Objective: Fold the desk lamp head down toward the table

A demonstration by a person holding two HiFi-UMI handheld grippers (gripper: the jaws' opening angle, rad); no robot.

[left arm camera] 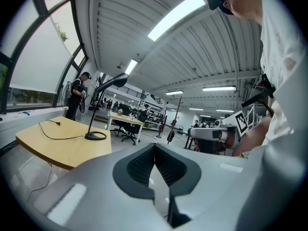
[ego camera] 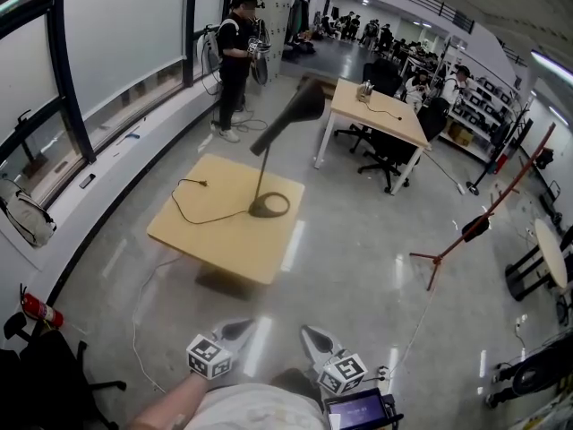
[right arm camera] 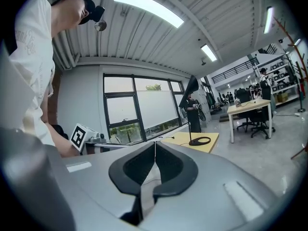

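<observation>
A black desk lamp (ego camera: 269, 205) stands on a light wooden table (ego camera: 224, 240), its ring base near the table's far right part and its cone head (ego camera: 295, 115) raised and tilted up to the right. Its black cord (ego camera: 192, 209) trails left across the tabletop. Both grippers are held close to the person, well short of the table. The left gripper (ego camera: 240, 328) and the right gripper (ego camera: 312, 334) are shut with nothing between the jaws. The left gripper view shows the lamp (left arm camera: 103, 110) far ahead at the left; in the right gripper view the lamp (right arm camera: 193, 110) is ahead at the right.
A second desk (ego camera: 380, 110) with office chairs stands beyond the table. A person (ego camera: 235, 61) stands by the window wall at the back left. A reddish tripod stand (ego camera: 474, 227) is on the floor at right. A fire extinguisher (ego camera: 40, 310) lies at the lower left.
</observation>
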